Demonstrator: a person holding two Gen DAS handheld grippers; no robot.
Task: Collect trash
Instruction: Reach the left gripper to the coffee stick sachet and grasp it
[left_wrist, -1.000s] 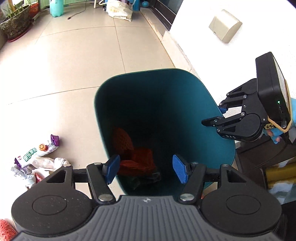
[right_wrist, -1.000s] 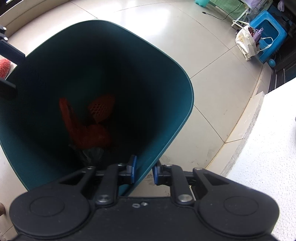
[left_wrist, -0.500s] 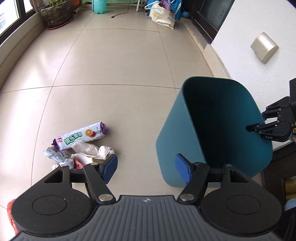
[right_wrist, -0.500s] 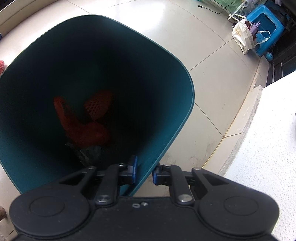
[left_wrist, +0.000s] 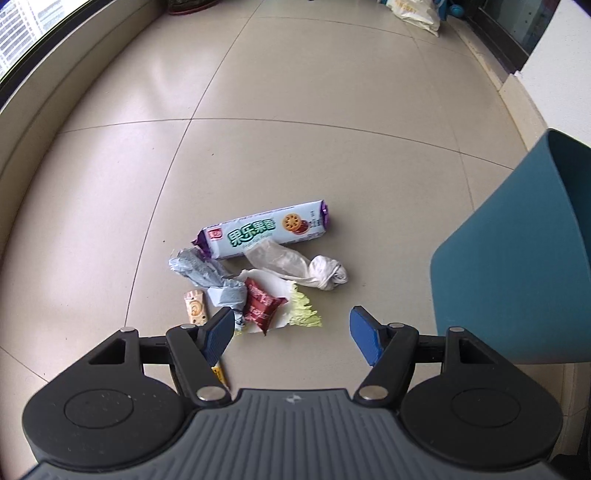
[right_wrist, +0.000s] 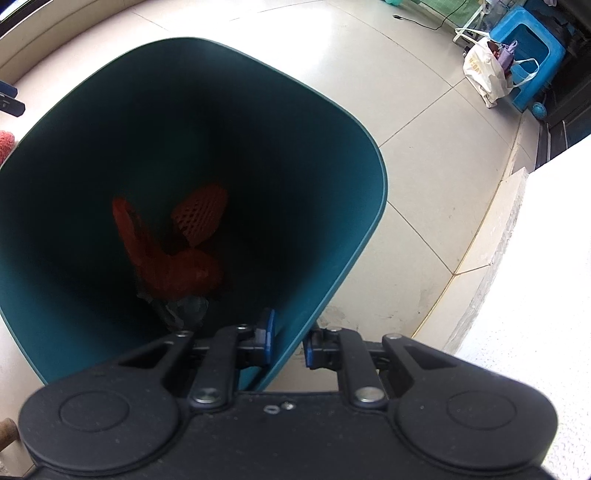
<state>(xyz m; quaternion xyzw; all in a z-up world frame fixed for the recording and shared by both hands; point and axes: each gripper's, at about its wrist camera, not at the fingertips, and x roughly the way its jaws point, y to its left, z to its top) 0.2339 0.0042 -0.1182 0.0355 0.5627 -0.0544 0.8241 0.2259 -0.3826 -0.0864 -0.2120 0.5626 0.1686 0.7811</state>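
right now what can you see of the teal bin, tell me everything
The teal bin is a smooth, plastic-looking tub with a rounded-square mouth and thin rim, standing on pale floor tiles beside a white wall. The right gripper is shut on its near wall, one pad inside, one outside. Orange-red foam netting lies at its dark bottom over something dark. The left view shows its plain outer side.
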